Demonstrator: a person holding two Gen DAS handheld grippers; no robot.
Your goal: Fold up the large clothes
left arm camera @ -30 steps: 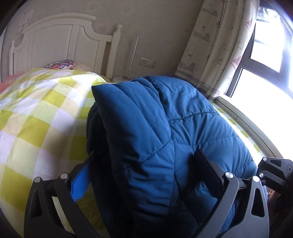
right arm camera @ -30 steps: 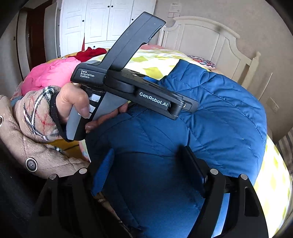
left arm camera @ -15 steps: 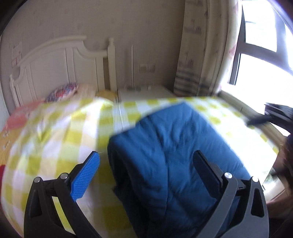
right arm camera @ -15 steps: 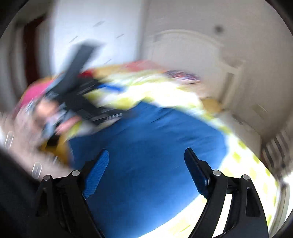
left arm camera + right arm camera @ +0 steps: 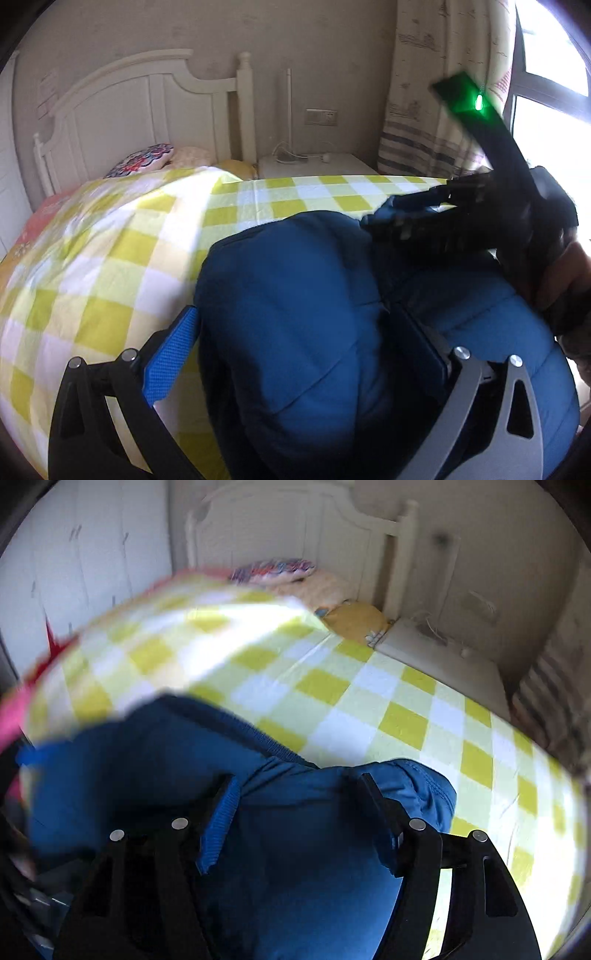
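A blue padded jacket point(image 5: 295, 295) lies bunched on the bed's yellow-and-white check sheet point(image 5: 110, 258). My left gripper point(image 5: 295, 314) is open and wide, straddling a thick fold of the jacket, and its blue left pad point(image 5: 170, 354) sits just at the cloth's edge. My right gripper point(image 5: 297, 779) points down onto the jacket's point(image 5: 295, 849) edge. Its jaws are closing with gathered cloth between them, and both pads touch it. In the left wrist view that tool shows blurred at the right, held by a hand point(image 5: 565, 273).
A white headboard point(image 5: 147, 103) and pillows point(image 5: 144, 162) stand at the bed's far end, with a white nightstand point(image 5: 314, 166) beside them. Curtain point(image 5: 436, 92) and window are at the right. Bare sheet point(image 5: 369, 701) lies beyond the jacket. Pink cloth point(image 5: 11, 712) sits at the left edge.
The right gripper swept from the jacket's middle to its edge and its jaws narrowed onto the cloth. The left view lifted away, then came back down over the fold.
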